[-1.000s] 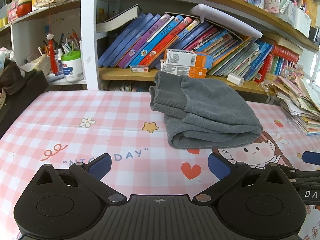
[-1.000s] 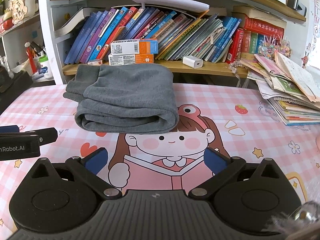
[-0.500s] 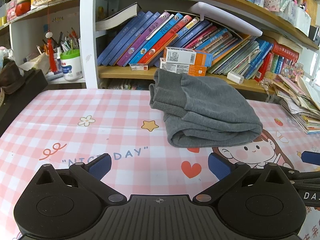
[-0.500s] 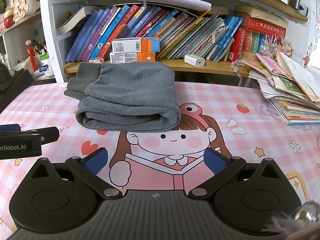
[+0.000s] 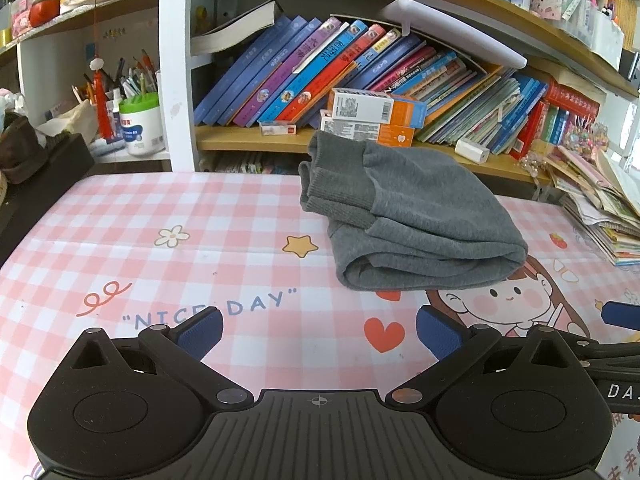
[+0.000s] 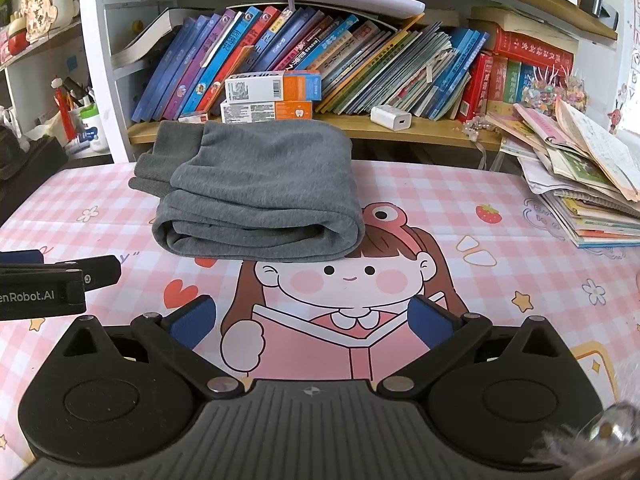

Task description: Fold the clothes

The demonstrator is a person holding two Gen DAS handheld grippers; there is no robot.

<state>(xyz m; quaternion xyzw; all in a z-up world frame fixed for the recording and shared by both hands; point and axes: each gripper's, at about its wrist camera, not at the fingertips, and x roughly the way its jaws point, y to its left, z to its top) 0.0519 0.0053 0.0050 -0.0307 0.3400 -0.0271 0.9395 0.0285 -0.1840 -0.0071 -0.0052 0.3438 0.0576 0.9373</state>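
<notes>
Lying folded crosswise, cuffs leftward, the grey garment (image 6: 256,192) sits beyond both tools — each spread apart, empty.

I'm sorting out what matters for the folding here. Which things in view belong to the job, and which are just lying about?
Belongs to the job:
folded grey knit garment
left gripper, open
right gripper, open

Just lying about:
row of leaning books on the shelf
stacked orange-and-white cartons
small white charger block
pile of loose magazines
green-lidded pen tub
</notes>
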